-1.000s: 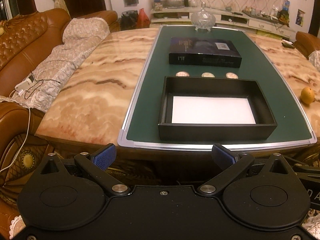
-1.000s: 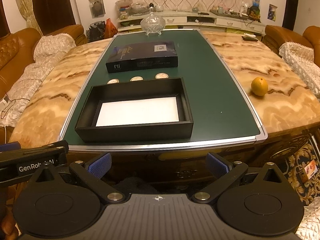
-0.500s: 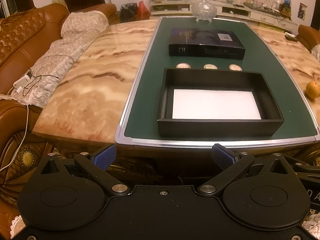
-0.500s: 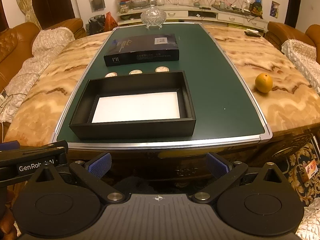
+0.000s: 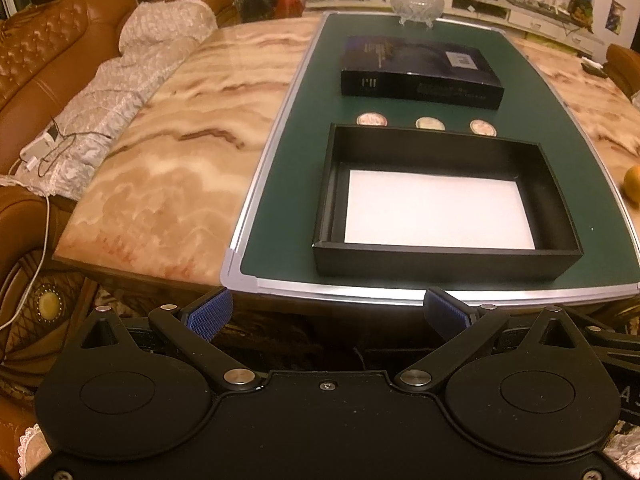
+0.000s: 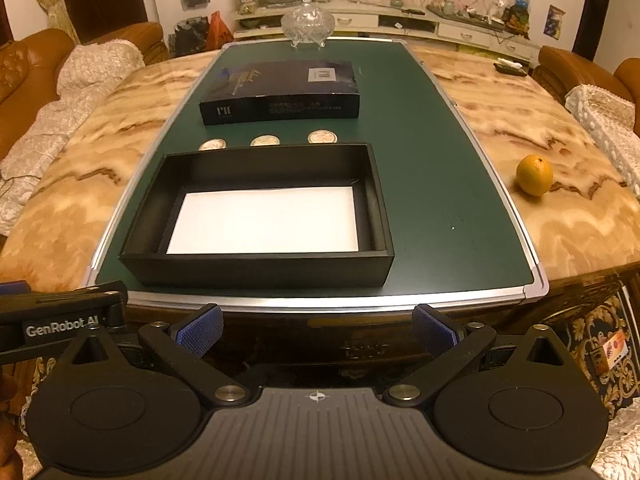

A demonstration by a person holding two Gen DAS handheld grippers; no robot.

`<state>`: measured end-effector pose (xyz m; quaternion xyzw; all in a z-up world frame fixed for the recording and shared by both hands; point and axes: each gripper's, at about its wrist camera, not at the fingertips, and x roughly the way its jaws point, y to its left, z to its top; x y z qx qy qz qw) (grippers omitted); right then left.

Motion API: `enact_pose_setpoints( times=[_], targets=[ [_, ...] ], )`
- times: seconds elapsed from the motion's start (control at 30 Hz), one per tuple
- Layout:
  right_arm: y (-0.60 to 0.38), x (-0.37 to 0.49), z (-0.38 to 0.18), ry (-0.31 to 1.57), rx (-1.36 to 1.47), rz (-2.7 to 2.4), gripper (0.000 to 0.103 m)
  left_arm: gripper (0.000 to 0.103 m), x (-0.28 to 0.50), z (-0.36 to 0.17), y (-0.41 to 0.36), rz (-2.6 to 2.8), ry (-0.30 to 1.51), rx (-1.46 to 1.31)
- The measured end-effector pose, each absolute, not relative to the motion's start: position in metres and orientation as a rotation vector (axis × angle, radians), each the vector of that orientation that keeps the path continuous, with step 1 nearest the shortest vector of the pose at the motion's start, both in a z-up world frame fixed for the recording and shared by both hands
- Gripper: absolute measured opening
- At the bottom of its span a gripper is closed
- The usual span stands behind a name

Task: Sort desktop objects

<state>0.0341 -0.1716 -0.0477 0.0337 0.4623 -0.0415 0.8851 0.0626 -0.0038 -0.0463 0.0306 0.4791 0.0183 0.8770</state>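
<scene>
An open black box [image 5: 444, 264] [image 6: 256, 270] with a white bottom sits on the green mat near the table's front edge. Behind it lie three round silver coins [image 5: 430, 123] [image 6: 265, 141] in a row. Behind them lies a dark flat box [image 5: 420, 72] [image 6: 280, 92]. My left gripper [image 5: 326, 314] is open and empty, in front of and below the table edge. My right gripper [image 6: 318, 326] is open and empty in the same place, further right.
The green mat [image 6: 440, 184] has a metal rim and lies on a marble table [image 5: 168, 140]. An orange [image 6: 534, 175] sits on the marble at the right. A glass lidded bowl [image 6: 307, 26] stands at the mat's far end. Leather sofas flank the table.
Both grippers have risen and moved closer to the table, so the box and coins look larger and are seen more from above. Both stay open.
</scene>
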Motion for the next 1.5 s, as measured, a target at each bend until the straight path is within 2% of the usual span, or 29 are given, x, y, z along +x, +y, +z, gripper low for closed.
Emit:
enact_pose_setpoints(
  times=[0.37,0.83,1.5],
  targets=[
    [-0.182,0.069,-0.068,1.016,0.101,-0.084,0.103,0.103,0.093,-0.061,-0.004,0.026,1.032,0.038],
    [-0.189,0.102,-0.075,0.949,0.046,-0.063,0.103,0.103,0.127,-0.067,-0.016,0.0,1.025,0.064],
    [-0.207,0.15,-0.084,0.904,0.225,-0.08,0.103,0.103,0.18,-0.072,-0.031,0.015,0.99,0.082]
  ],
)
